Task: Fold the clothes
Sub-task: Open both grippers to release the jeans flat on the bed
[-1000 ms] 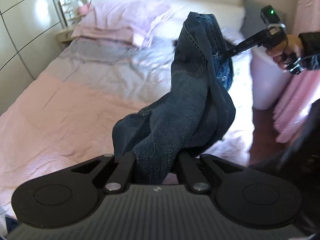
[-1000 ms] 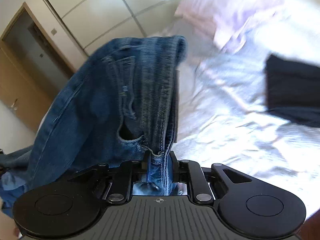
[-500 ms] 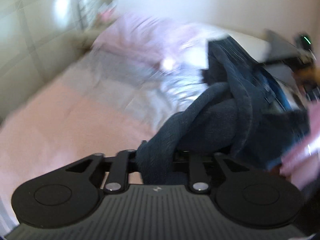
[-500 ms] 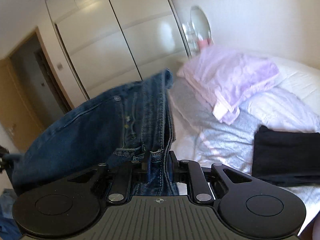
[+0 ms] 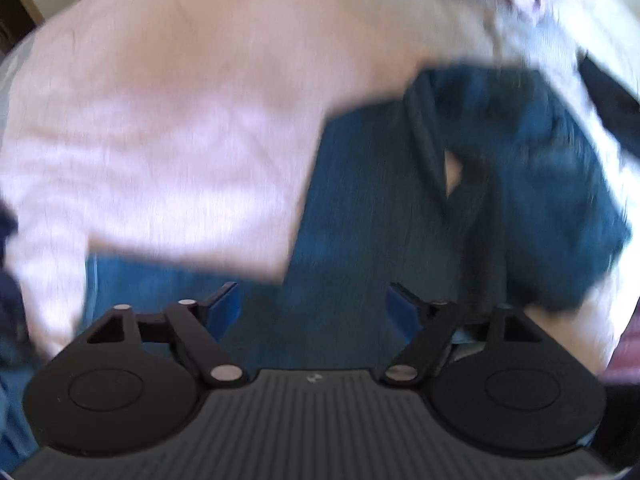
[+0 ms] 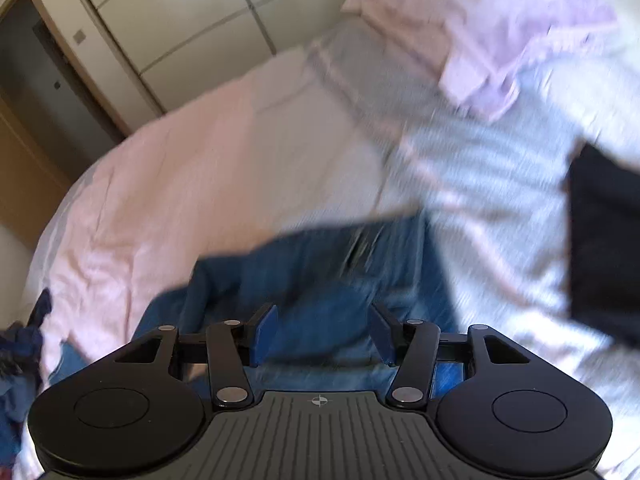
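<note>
Both grippers are angled downward toward the bed [image 6: 192, 184], each directly over the blue jeans [image 5: 360, 216]. The left gripper [image 5: 314, 312] has its fingers [image 5: 224, 308] spread wide apart, released, with denim showing in the gap and nothing clamped between them. The right gripper [image 6: 320, 334] is likewise spread, its blue-padded fingers [image 6: 264, 334] standing apart above the denim and gripping nothing.

The jeans lie on the bed cover, crumpled rather than flat. In the left wrist view they run from beneath the gripper up and to the right, with a dark fold ridge and a small gap in the cloth showing pale bedding. This view is heavily motion-blurred, so seams and pockets cannot be made out. In the right wrist view the jeans [image 6: 320, 276] occupy the near edge of the bed, just ahead of the fingers.

The right wrist view alone shows the room around the bed: a pale wardrobe [image 6: 192, 20] beyond its far side, a brown doorway [image 6: 36, 92] left of that, a lilac pillow [image 6: 500, 20] at the head of the bed, and a dark folded garment [image 6: 604, 240] on the cover to the right of the jeans. More dark clothing [image 6: 20, 352] sits off the bed's left edge. The left wrist view shows a dark shape [image 5: 612, 100] at its right edge, too blurred to identify.
</note>
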Demonstrator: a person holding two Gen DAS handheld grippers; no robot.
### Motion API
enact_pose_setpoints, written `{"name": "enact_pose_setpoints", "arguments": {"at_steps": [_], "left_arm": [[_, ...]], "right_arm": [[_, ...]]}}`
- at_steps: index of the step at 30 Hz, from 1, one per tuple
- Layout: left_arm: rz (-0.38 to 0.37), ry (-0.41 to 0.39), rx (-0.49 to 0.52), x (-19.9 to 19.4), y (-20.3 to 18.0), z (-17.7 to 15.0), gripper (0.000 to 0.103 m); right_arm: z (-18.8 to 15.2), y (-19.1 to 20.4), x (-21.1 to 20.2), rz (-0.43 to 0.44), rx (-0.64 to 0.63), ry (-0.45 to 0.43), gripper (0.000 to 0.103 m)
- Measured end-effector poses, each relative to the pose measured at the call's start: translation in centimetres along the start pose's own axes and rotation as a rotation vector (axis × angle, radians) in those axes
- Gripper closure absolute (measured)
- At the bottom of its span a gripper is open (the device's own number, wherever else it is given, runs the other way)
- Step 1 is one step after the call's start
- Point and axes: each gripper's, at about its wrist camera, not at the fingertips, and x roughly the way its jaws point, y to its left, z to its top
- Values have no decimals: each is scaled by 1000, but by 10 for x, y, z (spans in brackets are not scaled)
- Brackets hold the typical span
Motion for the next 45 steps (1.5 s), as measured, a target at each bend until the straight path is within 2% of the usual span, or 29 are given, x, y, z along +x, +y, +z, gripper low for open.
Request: {"name": "enact_pose_setpoints", "arguments": {"at_steps": [5, 6, 8, 9, 10, 11, 12, 14, 16, 19, 21, 23, 24, 26, 29, 32, 33, 34, 36, 39, 40, 41, 43, 45], "left_arm": [[-82, -19, 184, 11, -35, -74, 26], [-87, -26, 227, 16, -43, -87, 26], [-40, -42, 296, 37, -53, -97, 26], [-11, -49, 324, 47, -57, -101, 32], [2, -59, 334, 51, -56, -103, 42], [-5, -73, 319, 47, -47, -102, 73], [-11, -88, 305, 42, -39, -101, 95], [-24, -129, 282, 26, -19, -99, 97], [-24, -193, 251, -15, 18, -88, 98], [23, -276, 160, -72, 90, -52, 98], [69, -319, 116, -88, 127, -22, 97], [101, -323, 105, -81, 142, -14, 93], [117, -325, 100, -77, 149, -9, 77], [149, -329, 89, -70, 164, -1, 69], [196, -336, 73, -59, 186, 12, 67], [244, -342, 57, -48, 208, 25, 50], [260, -343, 51, -44, 216, 30, 49], [247, -326, 76, -37, 213, 22, 48], [155, -253, 204, -20, 183, -20, 46], [15, -156, 439, 7, 130, -84, 41], [-8, -134, 540, 15, 110, -106, 41], [-2, -125, 643, 23, 94, -123, 40], [56, -135, 814, 43, 69, -145, 39], [87, -124, 850, 58, 64, -143, 39]], "right_arm": [[-43, 31, 30, 4, -11, 126, 48], [-52, 37, 33, -4, -4, 141, 48], [-69, 54, 35, -20, 9, 157, 47], [-76, 61, 35, -30, 18, 158, 47], [-83, 68, 35, -44, 33, 156, 47], [-90, 75, 36, -56, 53, 156, 47], [-96, 83, 37, -63, 67, 162, 47], [-107, 98, 36, -85, 97, 160, 47], [-114, 117, 32, -105, 115, 138, 47], [-118, 142, 30, -111, 101, 125, 47], [-119, 154, 30, -114, 101, 110, 47], [-115, 163, 30, -115, 98, 100, 47], [-113, 167, 30, -117, 93, 92, 47], [-111, 173, 29, -125, 76, 77, 46], [-112, 176, 25, -140, 72, 72, 45], [-124, 172, 25, -167, 111, 90, 42], [-129, 169, 25, -177, 125, 98, 41], [-134, 165, 26, -185, 144, 112, 40], [-143, 157, 28, -199, 185, 143, 39], [-151, 155, 36, -206, 190, 181, 39], [-153, 155, 40, -207, 186, 192, 39], [-155, 155, 43, -208, 182, 202, 39], [-159, 155, 50, -210, 174, 224, 38], [-160, 159, 56, -209, 159, 244, 38]]}}
